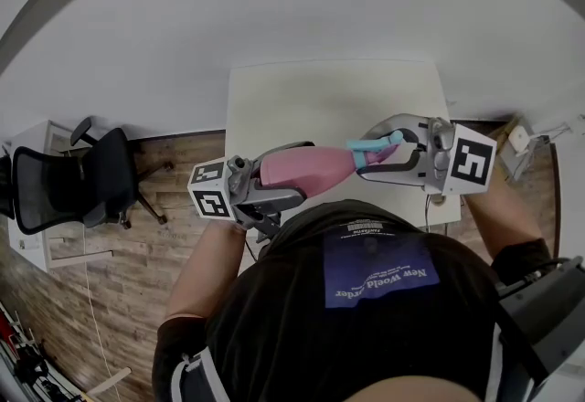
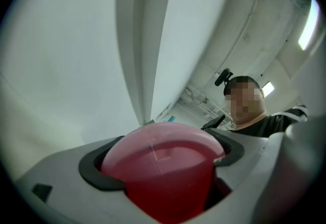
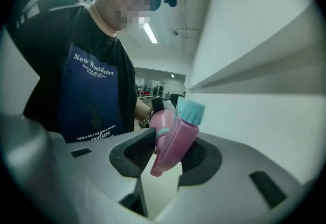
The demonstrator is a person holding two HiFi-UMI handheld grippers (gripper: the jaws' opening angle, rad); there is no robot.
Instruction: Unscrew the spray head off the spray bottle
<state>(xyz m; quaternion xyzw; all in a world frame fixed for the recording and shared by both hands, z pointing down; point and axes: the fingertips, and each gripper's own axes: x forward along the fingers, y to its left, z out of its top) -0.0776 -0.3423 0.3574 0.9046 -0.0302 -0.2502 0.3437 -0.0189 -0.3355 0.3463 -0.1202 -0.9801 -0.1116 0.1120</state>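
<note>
The left hand-held gripper [image 1: 272, 186] is clamping the pink spray bottle [image 1: 311, 167] by its body. At the neck end, the right hand-held gripper [image 1: 382, 153] is clamping the spray head [image 1: 373, 145] between its jaws. The head is not yet coming free, so the unscrewing is likely unfinished.

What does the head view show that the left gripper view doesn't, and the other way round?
Only the head view shows the white table, the office chair, the wooden floor and the right gripper closed on the blue-tipped spray head. Only the left gripper view shows the ceiling light and the bottle's rounded bottom close up. Both show the pink spray bottle clamped in the left gripper.
</note>
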